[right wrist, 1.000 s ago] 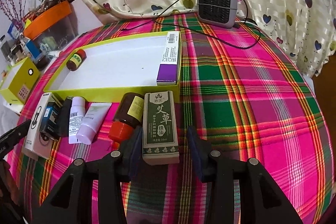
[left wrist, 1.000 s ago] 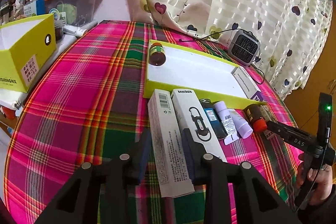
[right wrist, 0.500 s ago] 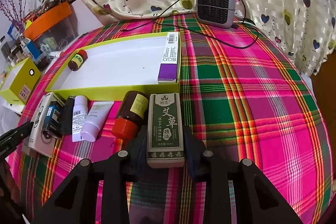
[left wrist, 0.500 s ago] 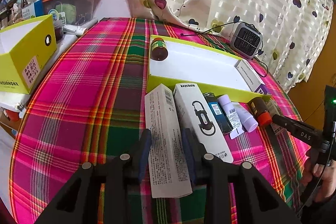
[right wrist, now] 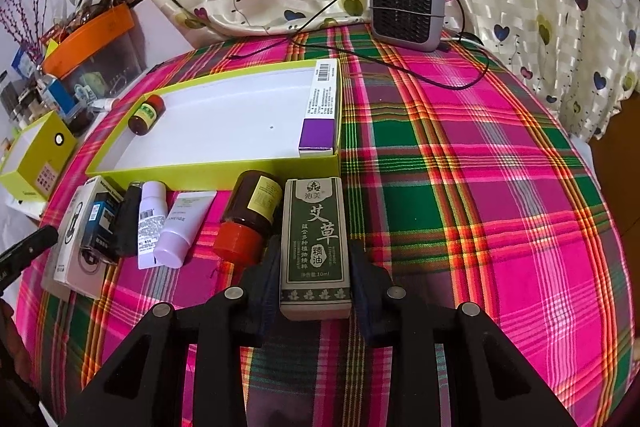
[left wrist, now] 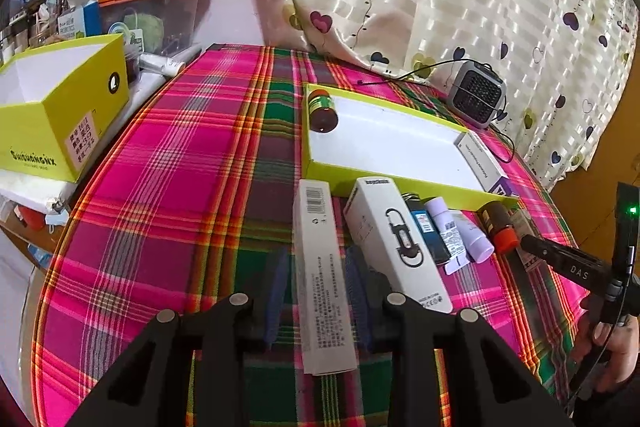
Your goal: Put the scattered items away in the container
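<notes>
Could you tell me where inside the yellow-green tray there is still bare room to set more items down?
The tray floor is bare across its middle, between the small brown bottle in the far-left corner and the purple-and-white box along the right wall. The cloth in front of the near wall is crowded with a row of boxes, tubes and the red-capped bottle.

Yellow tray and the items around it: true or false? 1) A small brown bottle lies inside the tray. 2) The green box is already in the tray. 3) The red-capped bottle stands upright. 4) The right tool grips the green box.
1) True: the small brown bottle lies in the yellow tray.
2) False: the green box is on the cloth, outside.
3) False: the red-capped bottle lies on its side.
4) True: the right tool is shut on it.
</notes>
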`<control>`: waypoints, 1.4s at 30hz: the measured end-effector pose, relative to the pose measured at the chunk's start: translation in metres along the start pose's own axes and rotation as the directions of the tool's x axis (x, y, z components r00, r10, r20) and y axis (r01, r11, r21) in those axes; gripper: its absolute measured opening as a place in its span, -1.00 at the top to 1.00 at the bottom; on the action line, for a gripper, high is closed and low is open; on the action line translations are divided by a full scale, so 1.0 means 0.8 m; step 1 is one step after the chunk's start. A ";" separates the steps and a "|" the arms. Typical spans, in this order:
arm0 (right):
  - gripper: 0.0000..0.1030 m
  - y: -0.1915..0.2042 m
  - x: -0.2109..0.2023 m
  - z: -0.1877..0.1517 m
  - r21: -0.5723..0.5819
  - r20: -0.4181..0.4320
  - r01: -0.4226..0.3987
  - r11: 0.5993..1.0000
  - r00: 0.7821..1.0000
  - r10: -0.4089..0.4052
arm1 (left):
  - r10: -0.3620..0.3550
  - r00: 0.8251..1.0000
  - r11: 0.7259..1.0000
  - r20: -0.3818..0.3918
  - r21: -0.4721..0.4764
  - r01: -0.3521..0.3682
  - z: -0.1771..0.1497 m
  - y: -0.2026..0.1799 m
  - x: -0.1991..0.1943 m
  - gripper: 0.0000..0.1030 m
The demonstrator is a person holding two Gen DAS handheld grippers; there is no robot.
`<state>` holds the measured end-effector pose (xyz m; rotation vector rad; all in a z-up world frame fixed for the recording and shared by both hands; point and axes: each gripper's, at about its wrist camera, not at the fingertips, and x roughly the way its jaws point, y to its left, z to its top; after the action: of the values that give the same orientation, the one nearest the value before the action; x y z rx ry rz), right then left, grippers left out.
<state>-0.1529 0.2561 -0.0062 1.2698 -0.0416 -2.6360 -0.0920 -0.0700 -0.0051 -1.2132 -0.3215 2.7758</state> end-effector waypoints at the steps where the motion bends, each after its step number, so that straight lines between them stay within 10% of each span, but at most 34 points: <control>1: 0.35 0.000 0.000 0.000 0.000 0.001 -0.001 1.000 1.000 0.001 | -0.001 1.000 1.000 -0.004 0.003 0.001 0.000 -0.001 0.002 0.40; 42: 0.36 0.030 -0.076 -0.022 0.048 0.126 -0.159 0.986 0.980 0.151 | -0.131 0.990 0.990 0.055 0.067 0.127 -0.004 -0.063 -0.052 0.57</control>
<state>-0.0977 0.2460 0.0323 1.0735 -0.2287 -2.5906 -0.0617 -0.0279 0.0340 -1.0589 -0.3023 2.6932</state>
